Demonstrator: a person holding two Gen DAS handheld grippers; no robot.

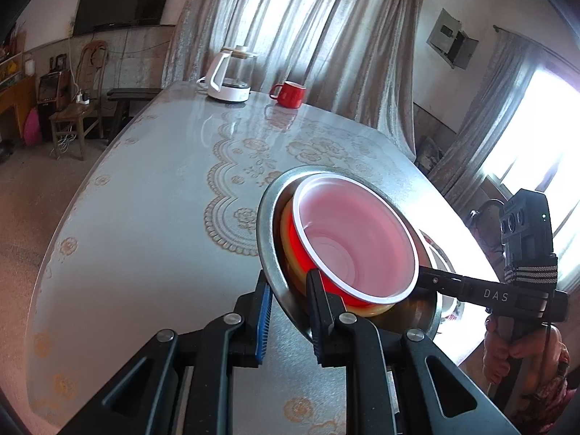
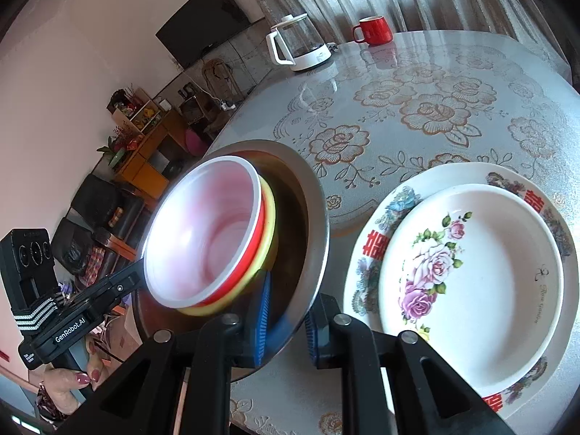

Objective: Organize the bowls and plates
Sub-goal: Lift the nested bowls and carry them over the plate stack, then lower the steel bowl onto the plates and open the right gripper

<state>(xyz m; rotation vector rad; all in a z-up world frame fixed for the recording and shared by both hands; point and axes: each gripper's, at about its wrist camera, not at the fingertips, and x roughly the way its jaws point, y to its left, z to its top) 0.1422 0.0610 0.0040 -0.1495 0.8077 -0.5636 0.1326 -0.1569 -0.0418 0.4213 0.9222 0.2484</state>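
A steel basin holds a yellow bowl with a red bowl with white inside nested in it. Both grippers hold the basin tilted above the table. My left gripper is shut on the basin's near rim. My right gripper is shut on the opposite rim; it shows in the left wrist view. A small floral plate is stacked on a larger patterned plate on the table to the right of the basin.
The table has a lace-patterned glossy cover. A white kettle and a red mug stand at its far edge. A curtain hangs behind; chairs and shelves stand left.
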